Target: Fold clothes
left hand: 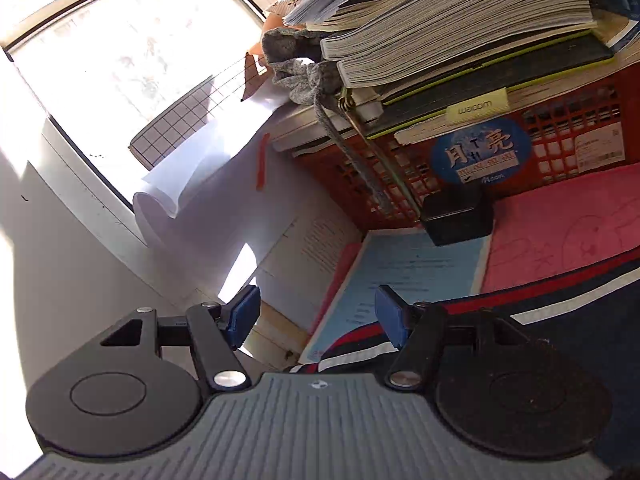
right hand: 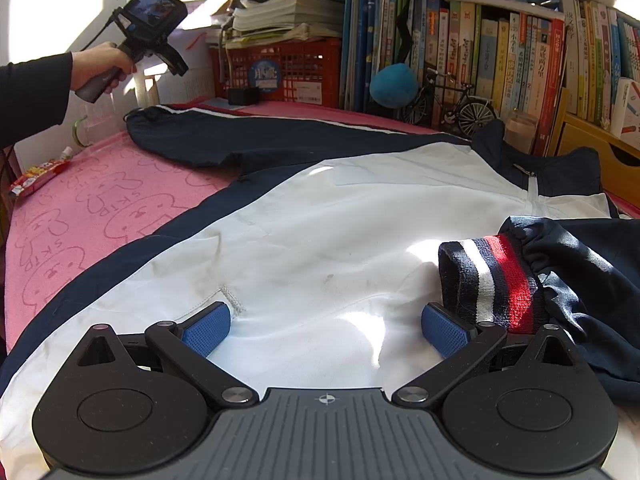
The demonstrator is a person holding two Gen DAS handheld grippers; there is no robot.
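Your navy-and-white jacket (right hand: 328, 216) lies spread across the pink mat (right hand: 88, 200), filling the middle of the right wrist view. Its striped cuff (right hand: 496, 280) lies at lower right, beside your right gripper (right hand: 326, 330), released and empty. At upper left your left gripper (right hand: 176, 62) hangs above the far sleeve, unclenched, grasping nothing.

The jacket (right hand: 320, 220) is white across its body, with navy sides and sleeves. Its folded cuff (right hand: 492, 276) is ribbed in navy, white and red stripes. A thin white and red line runs along the far sleeve (right hand: 240, 132). The cloth (right hand: 100, 204) on the counter is pink, printed with darker pink outline figures and letters. The crate (right hand: 296, 64) is red lattice with a round blue sticker. Both hand-held grippers are black with blue textured pads (right hand: 206, 330). A blue plush (right hand: 394, 84) sits by the books.
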